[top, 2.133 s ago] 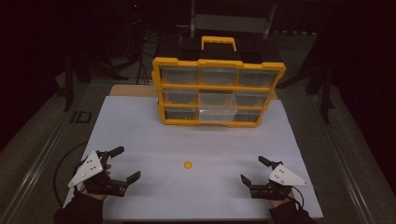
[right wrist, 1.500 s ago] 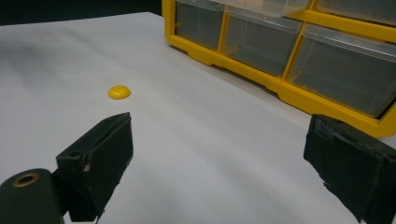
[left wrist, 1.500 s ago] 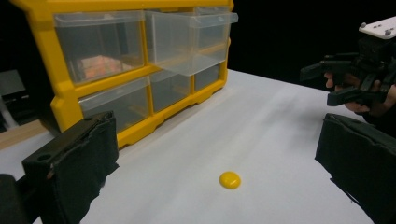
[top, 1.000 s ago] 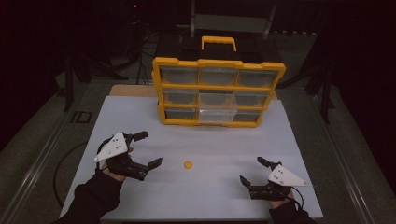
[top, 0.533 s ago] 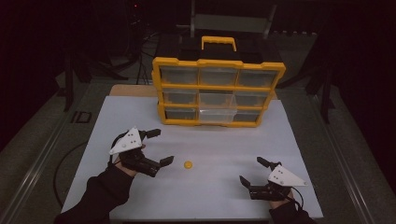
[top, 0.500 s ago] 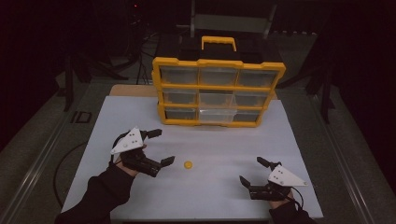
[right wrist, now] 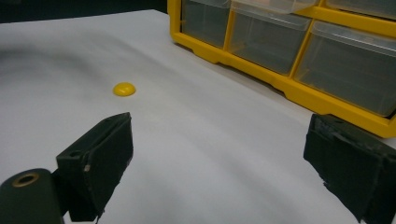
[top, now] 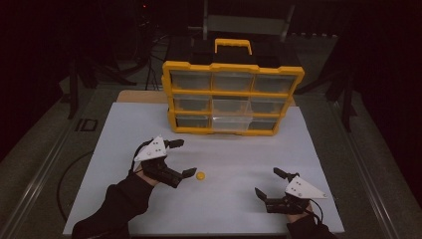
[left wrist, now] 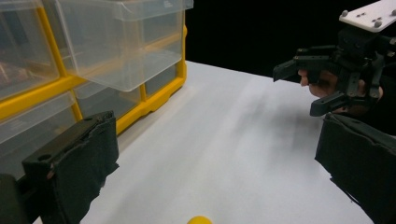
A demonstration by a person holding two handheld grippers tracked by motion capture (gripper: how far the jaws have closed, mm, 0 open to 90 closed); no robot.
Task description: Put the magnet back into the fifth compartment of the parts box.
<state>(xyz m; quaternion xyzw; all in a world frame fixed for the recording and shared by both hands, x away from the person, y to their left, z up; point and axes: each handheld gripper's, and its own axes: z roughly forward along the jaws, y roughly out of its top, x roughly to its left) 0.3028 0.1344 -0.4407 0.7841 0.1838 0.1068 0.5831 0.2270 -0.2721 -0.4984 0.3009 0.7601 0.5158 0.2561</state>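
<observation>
Two grippers were at work. The left gripper (top: 180, 158) had its jaws wide apart, holding nothing, the near jaw just beside the one yellow disc (top: 200, 176) on the white table (top: 239, 209). The right gripper (top: 268, 183) rested near the front edge, jaws also spread and empty, well apart from the disc. One yellow organizer (top: 232, 97) with nine clear drawers stood at the back; its bottom middle drawer (top: 230, 122) stuck out.

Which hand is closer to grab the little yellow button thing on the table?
Left, probably. The left hand-held gripper is open with one jaw right beside the small yellow disc. The right hand-held gripper is open too, but sits far off near the white table's front edge.
</observation>
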